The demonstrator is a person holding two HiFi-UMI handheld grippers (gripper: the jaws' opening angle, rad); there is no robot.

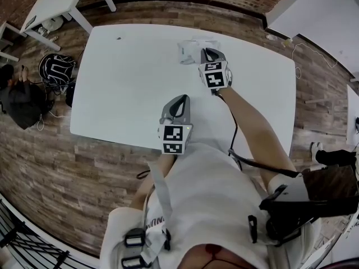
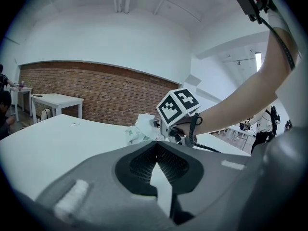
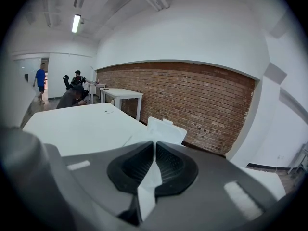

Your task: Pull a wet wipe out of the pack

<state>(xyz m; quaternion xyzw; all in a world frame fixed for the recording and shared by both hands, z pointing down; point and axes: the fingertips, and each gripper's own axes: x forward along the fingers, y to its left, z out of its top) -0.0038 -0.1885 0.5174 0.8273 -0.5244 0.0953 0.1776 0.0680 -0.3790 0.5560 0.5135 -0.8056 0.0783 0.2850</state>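
White sheet caught between the pads of the right claw (image 3: 154, 146): jaws closed tight on the wet wipe (image 2: 143, 123), with only the sheet's thickness between them. Left claw (image 2: 156, 147) is closed on nothing, hovering over the desk (image 1: 123, 77) at 6 o'clock of the pack (image 1: 192, 48), well apart from it.

Risks, as judged:
- Nothing pins the pack, so a pull may lift or drag the whole pack rather than free the sheet.
- The next wipe may string out behind the first.
- The grip looks to sit on a small fold of damp tissue; a sharp tug could tear it or let it slip.

Pack: soft pouch, pale with greenish print, lying at 12 o'clock on the desk near the far edge, flip lid (image 3: 166, 129) standing open.

Wipe: crumpled white tuft rising from the opening to the right claw, which sits at 5 o'clock of the pack; not yet clear of it
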